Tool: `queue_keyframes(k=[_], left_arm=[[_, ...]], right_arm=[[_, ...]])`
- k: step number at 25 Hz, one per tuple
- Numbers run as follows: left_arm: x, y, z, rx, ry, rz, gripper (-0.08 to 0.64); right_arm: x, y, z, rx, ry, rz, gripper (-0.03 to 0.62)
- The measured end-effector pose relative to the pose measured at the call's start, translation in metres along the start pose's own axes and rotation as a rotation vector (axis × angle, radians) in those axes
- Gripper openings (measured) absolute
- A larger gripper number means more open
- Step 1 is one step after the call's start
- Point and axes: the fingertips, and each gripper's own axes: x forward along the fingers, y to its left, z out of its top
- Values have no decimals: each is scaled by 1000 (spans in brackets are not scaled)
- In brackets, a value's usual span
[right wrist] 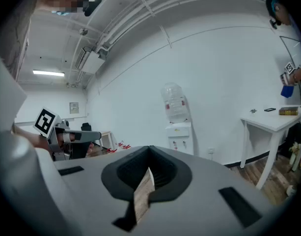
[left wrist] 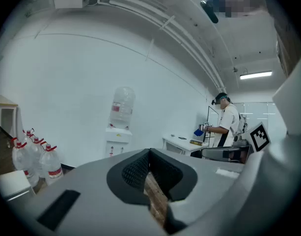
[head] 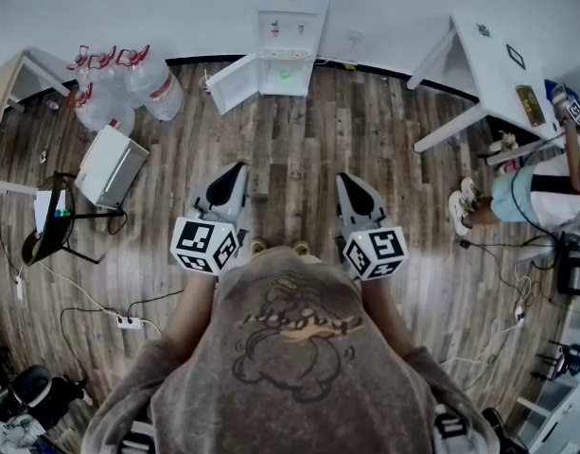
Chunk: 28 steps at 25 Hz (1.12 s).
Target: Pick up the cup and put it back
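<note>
Head view: plank floor (head: 299,159), white wall (head: 129,8)

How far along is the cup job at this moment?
Nothing looks done yet. The left gripper and right gripper are both shut and empty, held over the brown wooden floor. No cup is clearly visible; the tall white water dispenser stands ahead. Picking up and putting back remain.

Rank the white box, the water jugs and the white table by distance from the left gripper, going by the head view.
1. White box, on the floor at left.
2. Water jugs, beyond the box, by the wall.
3. White table, far right.
</note>
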Motion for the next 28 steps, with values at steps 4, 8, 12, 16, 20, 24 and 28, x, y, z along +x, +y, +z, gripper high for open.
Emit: queue_keyframes(k=[4,8,12,16,20,24,28], left_arm=[[6,-3,2,-3,2,0,3],[9,-11,0,0,10,6,3],[12,-21,-8,1,13,25,3],[16,-34,-16,2,10,38,3],[19,-40,-21,0,10,49,3],[26,-39,-24,-4,6,55,3],[44,-30,-23,-1,5,53,3]], right_arm=[[2,-2,4,14,-3,20,-9],[1,-4,5,39,-12,58,-9],[-5,-11,-2,10,2,96,-9],[-9,-22,-12,13,19,122,-9],[-7,-26,-17,14,30,140,-9],[0,-31,-23,16,41,149,-8],[14,-42,-25,26,44,147,-8]])
